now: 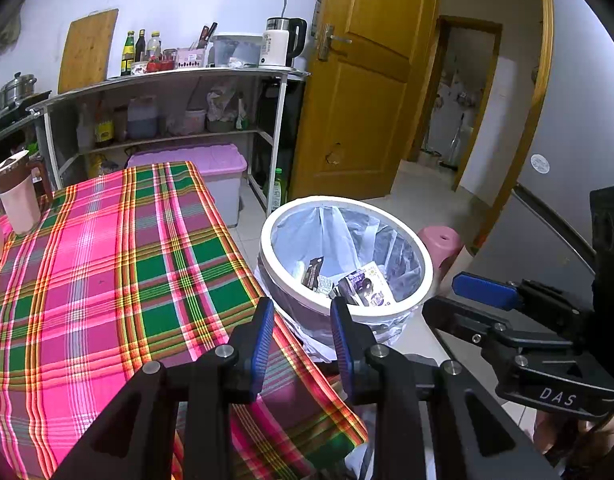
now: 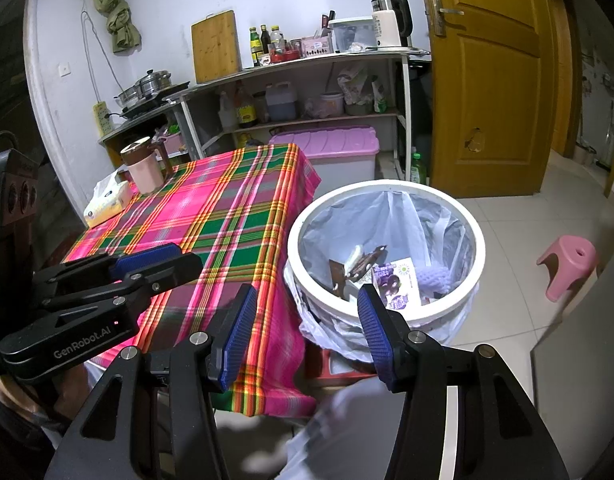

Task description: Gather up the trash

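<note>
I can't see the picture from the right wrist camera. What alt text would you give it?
An open, empty right hand-held gripper hangs beside a white bin lined with a plastic bag, with wrappers lying inside. To its left is a table under a pink and green plaid cloth, with the left hand-held gripper above the near edge.
</note>
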Demonstrator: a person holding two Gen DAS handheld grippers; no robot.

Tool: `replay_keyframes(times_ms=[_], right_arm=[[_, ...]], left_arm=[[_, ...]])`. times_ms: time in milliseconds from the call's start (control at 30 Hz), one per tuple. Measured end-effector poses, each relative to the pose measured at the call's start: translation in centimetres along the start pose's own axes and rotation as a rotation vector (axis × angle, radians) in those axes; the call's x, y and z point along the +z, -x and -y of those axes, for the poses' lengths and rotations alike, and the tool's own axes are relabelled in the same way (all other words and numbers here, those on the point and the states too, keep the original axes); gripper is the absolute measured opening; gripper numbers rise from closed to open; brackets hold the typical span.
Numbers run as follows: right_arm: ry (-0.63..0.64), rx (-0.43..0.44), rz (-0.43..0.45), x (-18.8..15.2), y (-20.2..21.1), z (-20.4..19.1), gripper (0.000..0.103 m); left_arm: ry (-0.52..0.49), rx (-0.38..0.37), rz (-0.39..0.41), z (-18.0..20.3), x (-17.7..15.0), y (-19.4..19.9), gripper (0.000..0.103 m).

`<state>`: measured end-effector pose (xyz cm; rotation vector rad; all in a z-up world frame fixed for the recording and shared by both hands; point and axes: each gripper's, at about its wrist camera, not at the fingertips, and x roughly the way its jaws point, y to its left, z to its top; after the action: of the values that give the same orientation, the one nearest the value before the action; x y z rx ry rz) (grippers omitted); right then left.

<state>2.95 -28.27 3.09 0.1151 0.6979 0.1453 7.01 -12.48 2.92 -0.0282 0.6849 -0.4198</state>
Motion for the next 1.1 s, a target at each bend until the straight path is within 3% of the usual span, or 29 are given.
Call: replay_keyframes(times_ms=[1100], right_arm=[[-0.001, 0.001, -0.003, -0.08, -0.07, -0.25, 0.053]], left_arm=[[0.0, 0.044, -0.018, -0.19, -0.24, -0.39, 0.029]])
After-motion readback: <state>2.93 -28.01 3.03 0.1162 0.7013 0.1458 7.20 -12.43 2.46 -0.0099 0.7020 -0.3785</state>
